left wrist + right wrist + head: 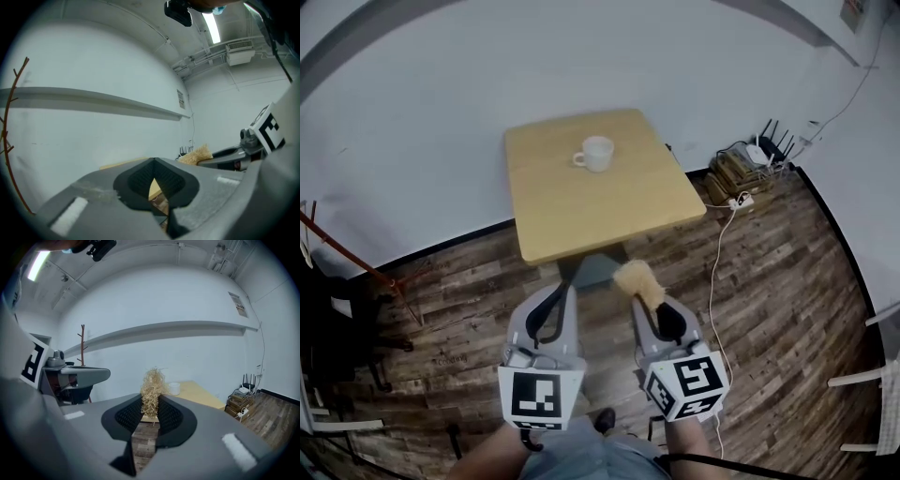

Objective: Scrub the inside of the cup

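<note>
One table (581,220), one cup (596,153), one scrubber (636,278), two grippers. The white cup sits upright on the table's far half, about midway between the left and right edges, with its handle toward the left edge and nothing else on the table. Both grippers hang side by side, short of the table's near edge, over the wood floor (769,281). The left gripper (157,176) has its jaws pressed together, nothing between them. The right gripper (151,411) pinches the straw-coloured scrubber, its tuft sticking out past the jaw tips. Neither gripper touches the cup; both are well apart from it.
</note>
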Tool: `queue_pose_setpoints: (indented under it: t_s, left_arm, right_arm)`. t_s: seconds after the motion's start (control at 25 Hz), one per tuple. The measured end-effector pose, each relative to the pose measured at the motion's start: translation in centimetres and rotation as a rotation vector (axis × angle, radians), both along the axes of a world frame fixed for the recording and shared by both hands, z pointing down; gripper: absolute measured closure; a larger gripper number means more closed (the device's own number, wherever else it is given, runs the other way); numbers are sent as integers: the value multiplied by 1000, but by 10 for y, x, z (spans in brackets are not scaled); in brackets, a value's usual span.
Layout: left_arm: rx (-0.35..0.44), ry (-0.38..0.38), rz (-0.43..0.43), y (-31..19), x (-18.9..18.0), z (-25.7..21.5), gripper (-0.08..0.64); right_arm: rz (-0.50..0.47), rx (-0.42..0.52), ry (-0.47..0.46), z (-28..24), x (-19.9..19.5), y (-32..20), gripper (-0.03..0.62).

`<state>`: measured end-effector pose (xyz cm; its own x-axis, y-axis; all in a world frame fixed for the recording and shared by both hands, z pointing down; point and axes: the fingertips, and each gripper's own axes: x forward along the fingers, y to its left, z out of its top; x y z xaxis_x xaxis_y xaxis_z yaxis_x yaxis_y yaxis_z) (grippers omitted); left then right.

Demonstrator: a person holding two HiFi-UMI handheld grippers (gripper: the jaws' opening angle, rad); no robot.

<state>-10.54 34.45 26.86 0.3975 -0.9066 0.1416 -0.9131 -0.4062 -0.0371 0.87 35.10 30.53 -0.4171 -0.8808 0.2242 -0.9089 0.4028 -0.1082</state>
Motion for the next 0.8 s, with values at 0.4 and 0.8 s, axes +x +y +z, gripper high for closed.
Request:
queue_pose_setpoints:
  t_s: [0.4, 0.8]
  left_arm:
    - [73, 45, 67, -64, -11, -31, 541]
    - [36, 43, 148, -101, 5, -12, 540]
  right_arm:
    - [46, 98, 40, -45, -17, -62, 512]
    - [131, 74, 57, -39, 5, -88, 512]
